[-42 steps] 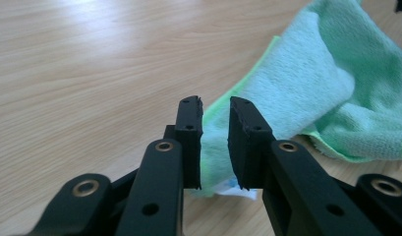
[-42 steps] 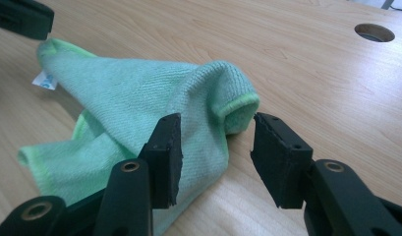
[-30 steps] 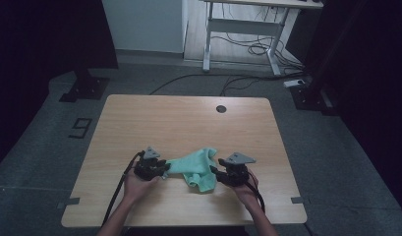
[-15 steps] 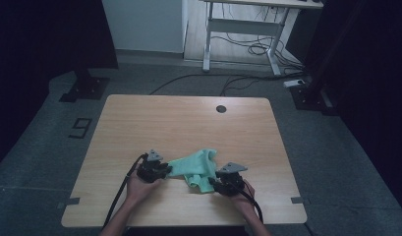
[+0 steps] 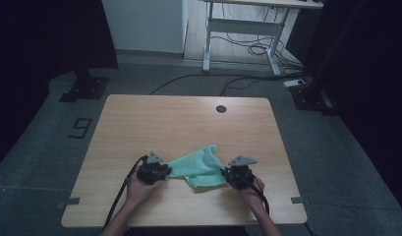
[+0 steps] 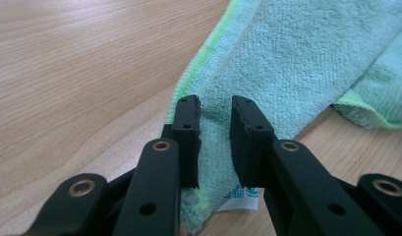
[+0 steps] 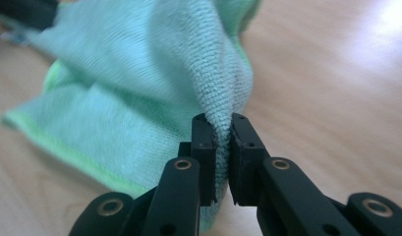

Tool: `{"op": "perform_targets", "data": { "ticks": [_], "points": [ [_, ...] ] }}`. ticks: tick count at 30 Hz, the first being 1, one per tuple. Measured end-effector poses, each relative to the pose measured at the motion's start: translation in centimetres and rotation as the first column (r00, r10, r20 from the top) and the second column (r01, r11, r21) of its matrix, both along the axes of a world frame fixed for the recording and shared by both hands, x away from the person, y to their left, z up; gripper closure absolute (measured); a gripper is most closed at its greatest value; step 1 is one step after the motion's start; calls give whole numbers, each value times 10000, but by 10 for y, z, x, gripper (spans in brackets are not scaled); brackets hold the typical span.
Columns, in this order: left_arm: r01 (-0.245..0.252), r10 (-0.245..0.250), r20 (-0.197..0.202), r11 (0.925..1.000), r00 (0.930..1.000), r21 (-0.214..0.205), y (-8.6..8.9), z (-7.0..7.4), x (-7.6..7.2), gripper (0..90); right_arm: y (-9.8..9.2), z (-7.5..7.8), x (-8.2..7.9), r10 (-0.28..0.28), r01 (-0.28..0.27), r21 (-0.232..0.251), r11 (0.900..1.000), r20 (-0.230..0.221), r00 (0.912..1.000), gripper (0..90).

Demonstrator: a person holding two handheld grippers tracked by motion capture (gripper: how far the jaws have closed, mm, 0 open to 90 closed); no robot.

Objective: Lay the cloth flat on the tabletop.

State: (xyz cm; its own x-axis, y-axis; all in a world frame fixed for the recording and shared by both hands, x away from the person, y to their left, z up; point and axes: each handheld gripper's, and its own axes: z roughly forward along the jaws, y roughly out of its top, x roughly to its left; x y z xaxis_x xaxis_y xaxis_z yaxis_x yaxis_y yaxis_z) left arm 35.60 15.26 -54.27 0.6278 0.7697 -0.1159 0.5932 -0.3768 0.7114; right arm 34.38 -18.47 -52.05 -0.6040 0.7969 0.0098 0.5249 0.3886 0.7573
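One green cloth (image 5: 201, 167) is lying crumpled near the front edge of the wooden table (image 5: 188, 123), stretched between two grippers. The right gripper (image 7: 223, 129) has just been closing and is now pinching a raised fold of it tight. The left gripper (image 6: 215, 110) is straddling the other end; its pads look like they're gripping, though there's a gap, so I honestly can't tell.

One wooden table (image 5: 154, 118). One green cloth (image 5: 201, 167) lying on it. Two handheld grippers, the left gripper (image 5: 164, 171) and the right gripper (image 5: 227, 173). Two hands, one hand (image 5: 138, 189) behind each gripper.
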Motion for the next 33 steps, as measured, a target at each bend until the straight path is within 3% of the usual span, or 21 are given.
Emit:
{"op": "perform_targets", "data": {
  "ticks": [7,9,10,13,14,15,16,19,27,28,33],
  "points": [
    [-30,30,-47,9999,10000,-99,1,0,0,736,-2,8,25,-333,333,-87,9994,37,9994,784],
    [-54,53,-50,9999,10000,-114,1,0,0,736,2,6,34,-431,431,-165,9989,-25,9991,745],
    [-69,68,-64,9999,10000,-139,1,0,0,735,5,5,37,-510,512,-366,9980,61,9987,673],
    [-110,109,-66,9997,9999,-230,2,-1,-1,734,6,6,36,-682,688,-277,9972,219,9974,596],
    [-140,138,-48,9996,9999,-256,2,-1,-1,734,3,10,29,-993,988,146,9950,429,9941,542],
    [-140,138,-48,9996,9999,-256,2,-1,-1,734,3,10,29,-993,988,146,9950,429,9941,542],
    [-162,161,-18,9995,9999,-254,2,-2,-2,734,-2,16,20,-1106,1073,535,9928,644,9918,529],
    [-142,142,16,9997,9999,-188,1,-1,-2,732,-8,20,11,-1045,985,832,9917,712,9920,531],
    [-127,128,67,9999,9999,-117,1,-1,-3,726,-10,14,-30,107,-184,1432,9895,547,9984,553],
    [-129,129,60,9999,9999,-107,0,-1,-3,722,-3,6,-39,603,-657,1511,9863,402,9974,559],
    [-157,158,81,9998,9998,-96,0,-1,-4,712,15,-10,-49,1194,-1190,1535,9810,65,9928,577]
  ]
}}
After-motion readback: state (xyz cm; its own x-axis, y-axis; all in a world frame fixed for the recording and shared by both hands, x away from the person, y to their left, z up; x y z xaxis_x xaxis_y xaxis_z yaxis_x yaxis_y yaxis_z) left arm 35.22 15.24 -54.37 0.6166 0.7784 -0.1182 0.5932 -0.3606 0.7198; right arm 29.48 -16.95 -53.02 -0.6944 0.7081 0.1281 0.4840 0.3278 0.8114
